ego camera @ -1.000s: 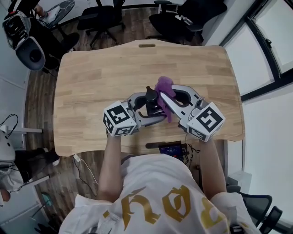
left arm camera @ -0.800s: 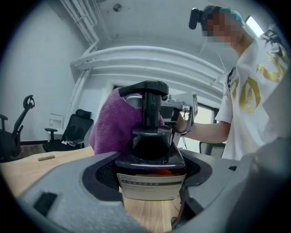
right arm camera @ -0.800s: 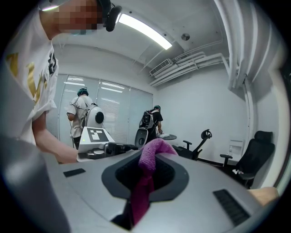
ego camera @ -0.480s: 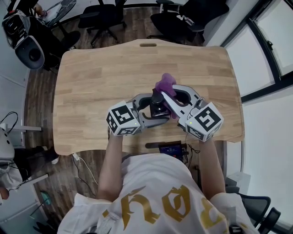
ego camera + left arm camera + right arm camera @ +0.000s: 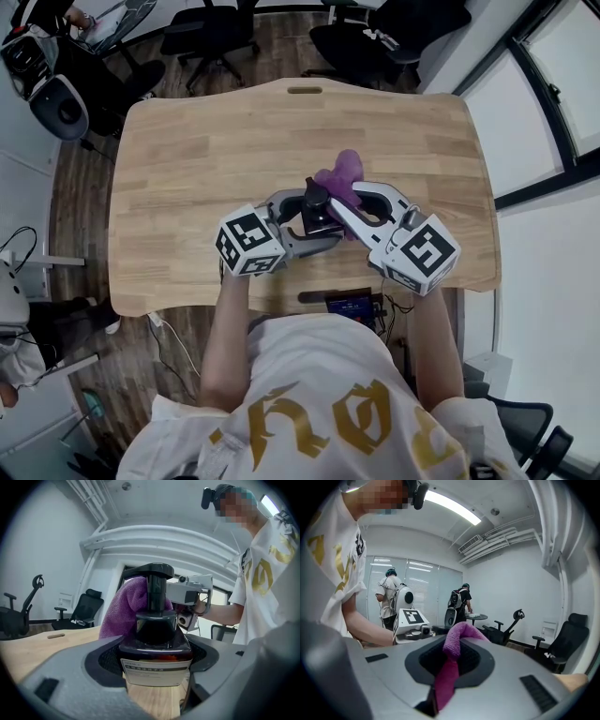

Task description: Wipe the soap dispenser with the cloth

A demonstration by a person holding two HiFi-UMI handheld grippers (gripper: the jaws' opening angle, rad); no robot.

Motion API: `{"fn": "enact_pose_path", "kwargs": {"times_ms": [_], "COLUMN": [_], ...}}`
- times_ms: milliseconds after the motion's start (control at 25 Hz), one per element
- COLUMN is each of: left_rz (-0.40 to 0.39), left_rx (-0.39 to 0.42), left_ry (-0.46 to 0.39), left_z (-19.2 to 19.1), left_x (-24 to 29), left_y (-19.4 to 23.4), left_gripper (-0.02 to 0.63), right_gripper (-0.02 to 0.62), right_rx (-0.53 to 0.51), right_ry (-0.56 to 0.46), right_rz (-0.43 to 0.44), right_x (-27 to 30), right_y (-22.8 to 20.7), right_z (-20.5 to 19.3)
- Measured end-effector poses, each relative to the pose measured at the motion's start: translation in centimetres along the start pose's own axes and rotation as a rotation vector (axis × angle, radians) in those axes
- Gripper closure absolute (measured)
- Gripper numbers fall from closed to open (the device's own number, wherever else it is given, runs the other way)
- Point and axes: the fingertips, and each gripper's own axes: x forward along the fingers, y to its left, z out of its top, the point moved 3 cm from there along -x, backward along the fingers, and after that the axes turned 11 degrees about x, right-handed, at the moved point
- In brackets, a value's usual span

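Broad wooden table [image 5: 206, 141] underneath, with all the work gathered near the middle of its front edge. Left gripper [image 5: 302, 225] clenched round the dark body of the soap dispenser [image 5: 157, 641], holding it upright on the wood with the label toward that gripper's camera. Right gripper [image 5: 449, 665] pinched tight on the purple cloth [image 5: 123, 606]: a thin fold trapped between the jaws, the loose bulk bunched beyond the tips. Appears pressed against the far side of the neck and shoulder, just below the pump head [image 5: 152, 570]. Reads as mid-wipe, on the upper part of the bottle. Next probably calls for drawing the cloth down and round the body with a firm left clamp, without tipping the bottle or pushing down the pump.
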Motion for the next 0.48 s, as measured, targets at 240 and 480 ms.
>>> {"fn": "enact_pose_path", "kwargs": {"times_ms": [240,480], "left_rz": [0.030,0.065], "left_rx": [-0.010,-0.016], "left_ry": [0.025,0.046], "left_z": [-0.8,-1.3], "left_x": [-0.2,-0.7], "left_y": [0.4,1.2], "left_gripper": [0.273,0.273], "right_gripper": [0.566,0.566], "right_rx": [-0.021,0.001], "right_ry": [0.048,0.056], "right_rz": [0.030,0.090], "right_x": [0.1,0.2], "right_y": [0.7,1.7], "right_z": [-0.4,-0.8]}}
